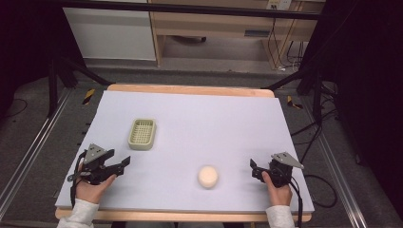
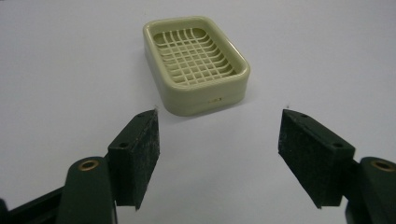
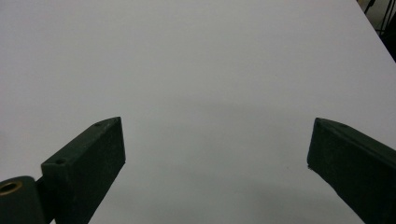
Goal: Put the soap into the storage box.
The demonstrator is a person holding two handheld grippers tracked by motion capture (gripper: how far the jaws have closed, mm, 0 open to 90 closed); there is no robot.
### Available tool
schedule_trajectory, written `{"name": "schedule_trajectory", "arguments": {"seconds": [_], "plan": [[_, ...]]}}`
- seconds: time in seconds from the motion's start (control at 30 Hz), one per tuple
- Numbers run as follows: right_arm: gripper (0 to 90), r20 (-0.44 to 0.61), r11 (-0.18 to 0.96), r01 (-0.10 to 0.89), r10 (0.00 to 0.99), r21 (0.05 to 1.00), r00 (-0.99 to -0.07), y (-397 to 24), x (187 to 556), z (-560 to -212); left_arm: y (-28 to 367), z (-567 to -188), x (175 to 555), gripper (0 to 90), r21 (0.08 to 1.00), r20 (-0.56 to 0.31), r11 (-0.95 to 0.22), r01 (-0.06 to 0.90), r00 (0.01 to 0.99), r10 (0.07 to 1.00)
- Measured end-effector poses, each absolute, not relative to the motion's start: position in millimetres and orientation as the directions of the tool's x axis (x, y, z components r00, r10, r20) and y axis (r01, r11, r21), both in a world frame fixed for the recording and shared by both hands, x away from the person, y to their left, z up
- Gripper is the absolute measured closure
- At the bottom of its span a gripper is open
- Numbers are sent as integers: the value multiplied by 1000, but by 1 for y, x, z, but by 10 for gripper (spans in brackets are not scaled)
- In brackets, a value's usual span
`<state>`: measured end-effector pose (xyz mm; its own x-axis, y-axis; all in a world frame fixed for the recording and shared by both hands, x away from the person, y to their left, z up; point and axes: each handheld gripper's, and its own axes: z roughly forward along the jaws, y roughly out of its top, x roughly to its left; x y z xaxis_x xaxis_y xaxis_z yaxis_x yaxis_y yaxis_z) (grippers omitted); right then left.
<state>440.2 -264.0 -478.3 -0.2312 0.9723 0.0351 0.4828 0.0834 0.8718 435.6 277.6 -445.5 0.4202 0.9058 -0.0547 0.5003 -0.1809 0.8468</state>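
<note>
A pale green soap dish (image 1: 142,134) with a grid floor sits on the left half of the lilac table top (image 1: 223,118). It is empty, and in the left gripper view the soap dish (image 2: 196,63) lies just beyond the jaws. My left gripper (image 1: 122,166) rests near the front left and points toward the dish. The left gripper (image 2: 217,140) is open with nothing between its pads. A round cream soap bar (image 1: 207,176) lies near the front middle. To its right, my right gripper (image 1: 254,168) points at it from a short way off. The right gripper (image 3: 217,144) is open over bare table.
The wooden table edge (image 1: 190,89) runs along the far side, with floor, black frame legs and cables beyond it. A wooden shelf unit (image 1: 223,23) stands at the back. Bare table surface lies between the dish and the soap.
</note>
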Motion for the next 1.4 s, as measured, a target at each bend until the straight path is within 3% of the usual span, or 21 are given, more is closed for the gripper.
{"name": "schedule_trajectory", "arguments": {"seconds": [1.4], "plan": [[46, 49, 78, 493, 969, 867, -240, -267, 444, -476, 226, -435, 446, 252, 838, -33, -267, 476, 533, 845]]}}
